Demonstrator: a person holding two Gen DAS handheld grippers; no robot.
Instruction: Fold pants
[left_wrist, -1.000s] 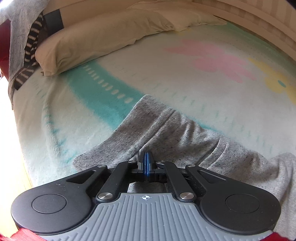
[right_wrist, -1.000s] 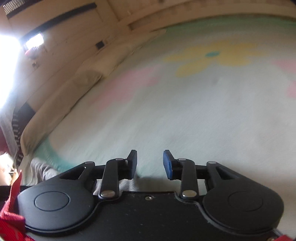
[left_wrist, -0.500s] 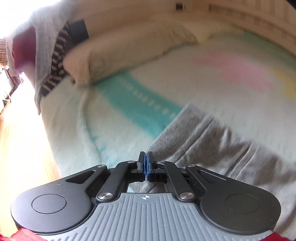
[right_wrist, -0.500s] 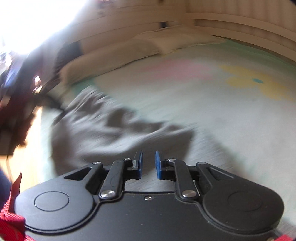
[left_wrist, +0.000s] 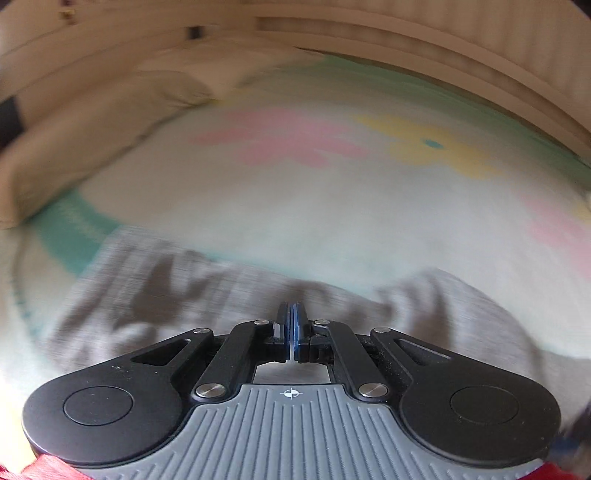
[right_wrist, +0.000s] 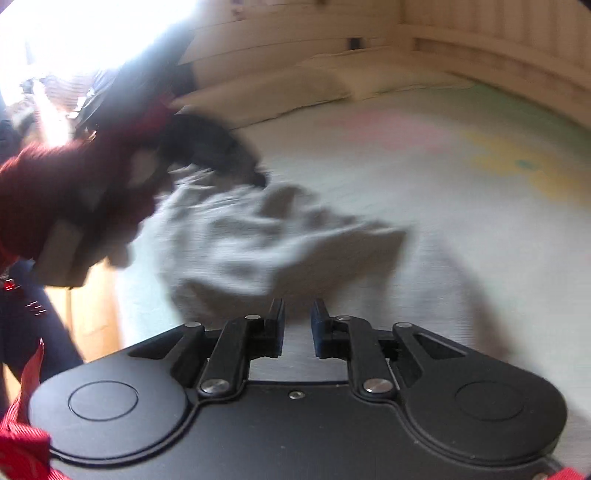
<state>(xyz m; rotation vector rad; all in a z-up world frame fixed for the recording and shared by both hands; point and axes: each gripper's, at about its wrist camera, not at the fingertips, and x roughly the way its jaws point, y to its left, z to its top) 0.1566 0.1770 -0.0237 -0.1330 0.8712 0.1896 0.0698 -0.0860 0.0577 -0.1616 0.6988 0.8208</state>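
Note:
The grey pants (left_wrist: 177, 291) lie crumpled on the bed's pastel blanket, blurred by motion. My left gripper (left_wrist: 292, 325) is shut, its jaws pressed together over the pants' near edge; whether cloth is pinched between them is hidden. In the right wrist view the pants (right_wrist: 258, 236) are bunched in the middle of the frame. My right gripper (right_wrist: 297, 325) is open with a narrow gap, low over the pants' near part and holding nothing. The other gripper and a red-sleeved arm (right_wrist: 55, 192) appear at the left, at the pants' far end.
The blanket (left_wrist: 332, 206) carries pink and yellow flower prints and a teal band. Cream pillows (left_wrist: 110, 110) lie at the back left against a pale panelled wall. The bed edge and wooden floor (right_wrist: 92, 295) show at the left in the right wrist view.
Both cameras swung fast. The left view turned right across the pants with its jaws staying shut. The right gripper swung over the pants and its jaws narrowed, then widened slightly.

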